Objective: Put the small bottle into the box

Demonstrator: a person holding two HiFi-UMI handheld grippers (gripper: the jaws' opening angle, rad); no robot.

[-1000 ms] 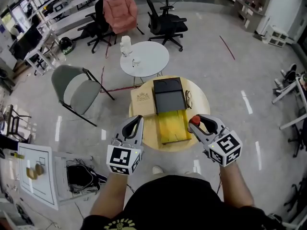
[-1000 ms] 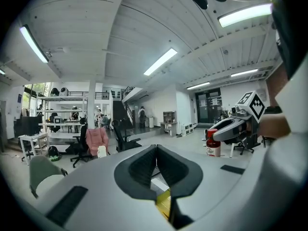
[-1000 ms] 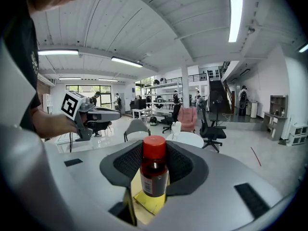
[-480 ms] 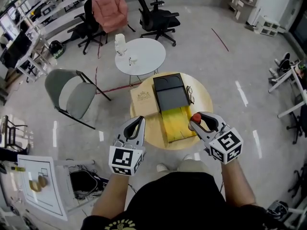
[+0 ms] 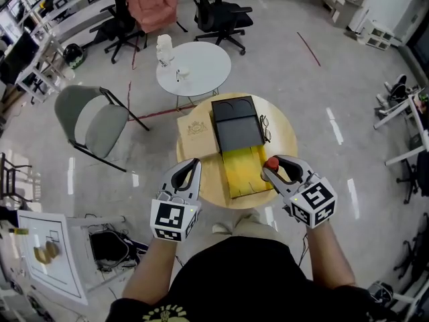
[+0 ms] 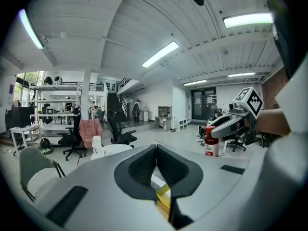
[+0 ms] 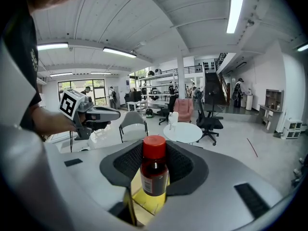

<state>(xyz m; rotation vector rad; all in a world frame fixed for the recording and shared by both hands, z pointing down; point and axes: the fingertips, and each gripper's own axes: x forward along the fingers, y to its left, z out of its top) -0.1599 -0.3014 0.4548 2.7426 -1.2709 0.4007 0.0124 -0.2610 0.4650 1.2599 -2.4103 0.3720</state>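
Note:
My right gripper (image 5: 273,168) is shut on a small bottle (image 7: 154,171) with a red cap (image 5: 271,164) and dark liquid, held upright over the round wooden table's (image 5: 285,139) right front edge. The box (image 5: 242,172) lies open in the middle of the table, with a yellow lining in its near half and a black lid (image 5: 236,124) folded away behind. The bottle hangs just right of the yellow tray. My left gripper (image 5: 190,168) is shut on nothing at the table's left front edge. In the left gripper view the bottle (image 6: 211,140) shows at the right, in the right gripper (image 6: 230,125).
A tan flat box (image 5: 195,131) lies left of the black lid, and glasses (image 5: 266,127) lie right of it. Behind stands a small white round table (image 5: 193,68) with a jug. A grey folding chair (image 5: 90,118) is at the left, office chairs are farther back.
Both grippers kept their pose while the view shifted slightly; the bottle stays held beside the yellow tray.

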